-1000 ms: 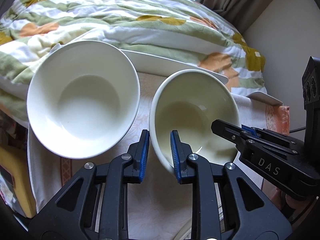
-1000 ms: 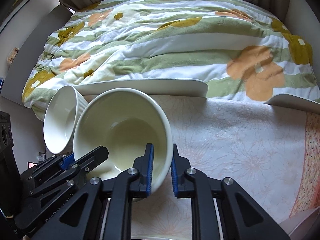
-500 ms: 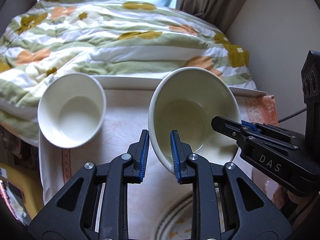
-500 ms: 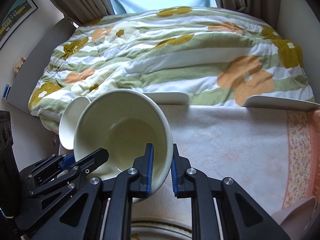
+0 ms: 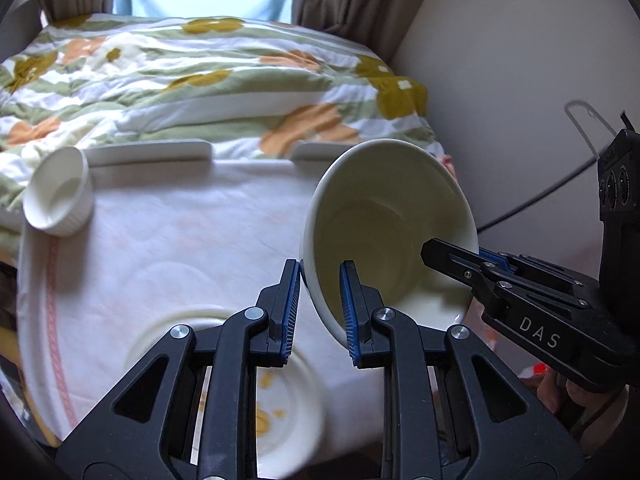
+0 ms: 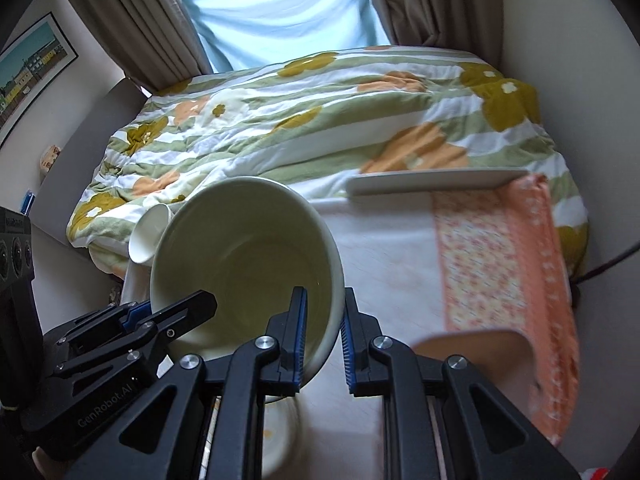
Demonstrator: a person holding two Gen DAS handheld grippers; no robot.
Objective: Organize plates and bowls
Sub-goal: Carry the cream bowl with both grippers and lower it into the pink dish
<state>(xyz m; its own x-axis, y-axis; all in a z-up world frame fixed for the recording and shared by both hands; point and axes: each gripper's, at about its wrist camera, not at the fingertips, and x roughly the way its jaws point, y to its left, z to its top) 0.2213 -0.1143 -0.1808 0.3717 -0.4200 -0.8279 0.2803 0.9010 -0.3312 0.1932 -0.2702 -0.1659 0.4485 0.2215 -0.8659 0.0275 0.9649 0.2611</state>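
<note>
Cream bowl [image 5: 390, 232] held by both grippers above the table.

Left gripper [image 5: 320, 304] clamps the bowl rim at 7 o'clock; right gripper [image 6: 323, 336] clamps the opposite rim, at 5 o'clock in its own view. The bowl is tilted, clear of the tablecloth [image 5: 180, 232]. Small ribbed bowl [image 5: 58, 194] sits at the table's 10 o'clock corner. Patterned plate [image 5: 296, 412] lies below the left gripper.

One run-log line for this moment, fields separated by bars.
left gripper: shut on bowl rim | right gripper: shut on bowl rim | bowl: lifted, tilted | below: plate | far left: ramekin
</note>
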